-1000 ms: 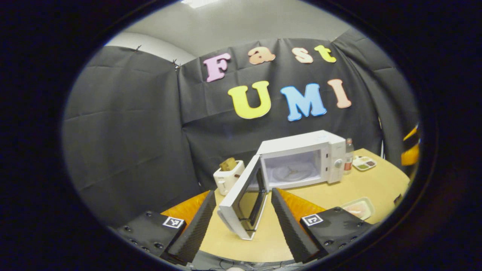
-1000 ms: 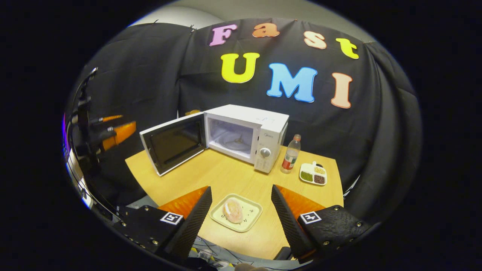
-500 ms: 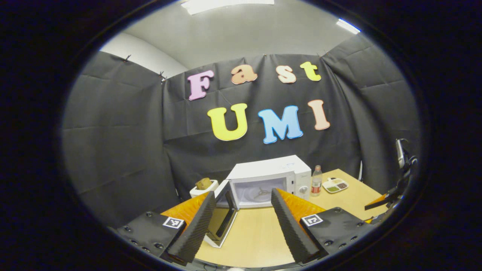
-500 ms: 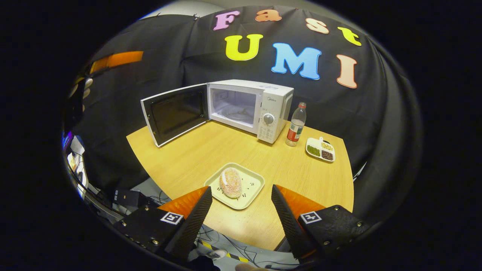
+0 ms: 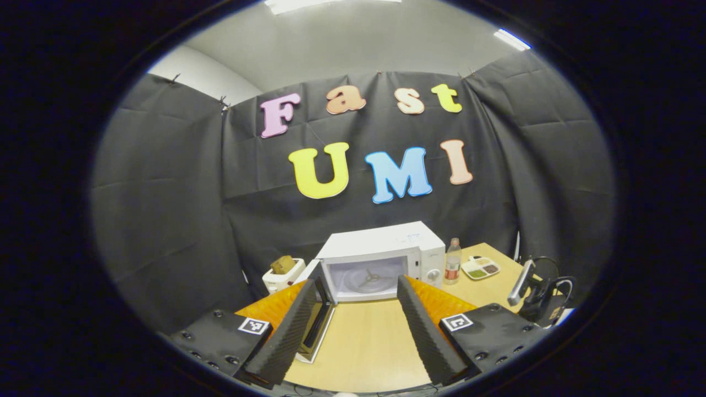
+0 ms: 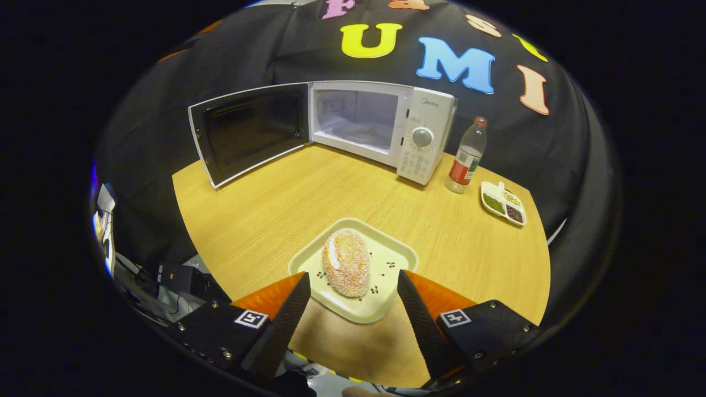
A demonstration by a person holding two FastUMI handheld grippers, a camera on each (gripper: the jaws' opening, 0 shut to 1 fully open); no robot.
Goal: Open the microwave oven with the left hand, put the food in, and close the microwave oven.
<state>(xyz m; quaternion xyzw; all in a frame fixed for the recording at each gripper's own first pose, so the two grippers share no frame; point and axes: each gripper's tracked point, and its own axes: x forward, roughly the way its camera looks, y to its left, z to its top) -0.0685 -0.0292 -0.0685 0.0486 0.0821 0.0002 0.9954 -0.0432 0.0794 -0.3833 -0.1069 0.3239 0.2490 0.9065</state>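
Right gripper view: the right gripper [image 6: 353, 286] hangs over the near edge of the table [image 6: 265, 220], jaws spread wide, nothing between the fingers. The tray [image 6: 394, 259] lies just ahead of the fingertips, its near rim partly hidden between them. The bun [image 6: 346, 262] sits on the tray's left half, lengthwise toward the gripper, centred in the gap between the fingers but clear of both. No contact visible with tray or bun.

The microwave [image 6: 424, 118] stands at the far side of the table. Its door [image 6: 245, 129] is swung fully open to the left; the cavity [image 6: 358, 116] is lit and holds only the turntable. A bottle [image 6: 466, 157] stands just right of the microwave; a small divided dish [image 6: 503, 203] lies farther right, near the table edge.

Left gripper view: the left gripper [image 5: 356, 300] is raised and set back on the near side, jaws wide apart, holding nothing. It faces the microwave [image 5: 386, 245] head-on, well apart from it. The door [image 5: 320, 317] appears edge-on beside the left finger. A toaster [image 5: 283, 273] stands left of the microwave.
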